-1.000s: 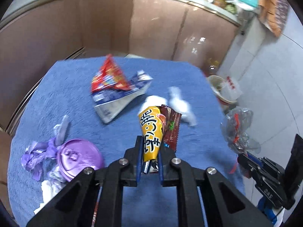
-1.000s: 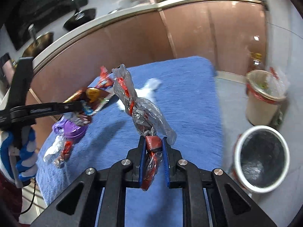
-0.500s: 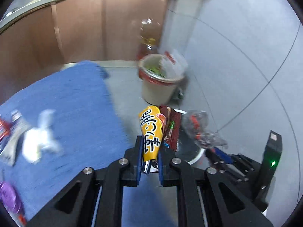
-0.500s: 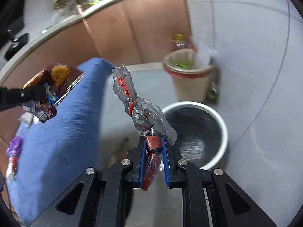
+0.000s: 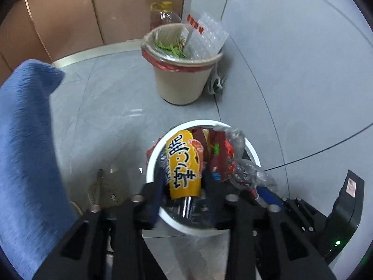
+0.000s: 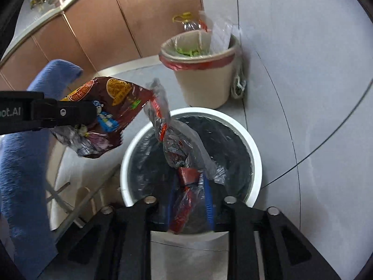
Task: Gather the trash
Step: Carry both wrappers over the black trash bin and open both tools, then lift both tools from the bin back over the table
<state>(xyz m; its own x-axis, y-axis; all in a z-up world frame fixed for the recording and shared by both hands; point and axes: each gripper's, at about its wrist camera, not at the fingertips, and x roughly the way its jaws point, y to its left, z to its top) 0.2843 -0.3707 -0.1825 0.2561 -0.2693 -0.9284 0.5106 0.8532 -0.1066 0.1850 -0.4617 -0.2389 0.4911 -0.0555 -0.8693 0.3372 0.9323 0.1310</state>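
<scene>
Snack wrappers (image 5: 184,165): light, crinkly; left gripper (image 5: 183,186) and right gripper (image 6: 188,186), jaws parted w/ clear wrapper (image 6: 172,140) between, above white bin (image 6: 254,154).

kitchen (counter cabinets (image 6: 98,30), bin (image 5: 181,70))

Two bins are counted on the grey tiled floor: one white-rimmed round bin with a black liner (image 6: 253,154) near, and one beige plastic bin with a red-edged liner (image 5: 181,84) farther off. Three wrappers are seen: one yellow cone-shaped snack wrapper (image 5: 184,165), one dark red foil packet (image 5: 216,156) beside it, and one crumpled clear plastic wrapper with red print (image 6: 172,140). One blue cloth-covered surface (image 5: 25,140) is seen at the left. One clear bottle with a yellow cap (image 5: 163,14) is counted behind the far bin.
</scene>
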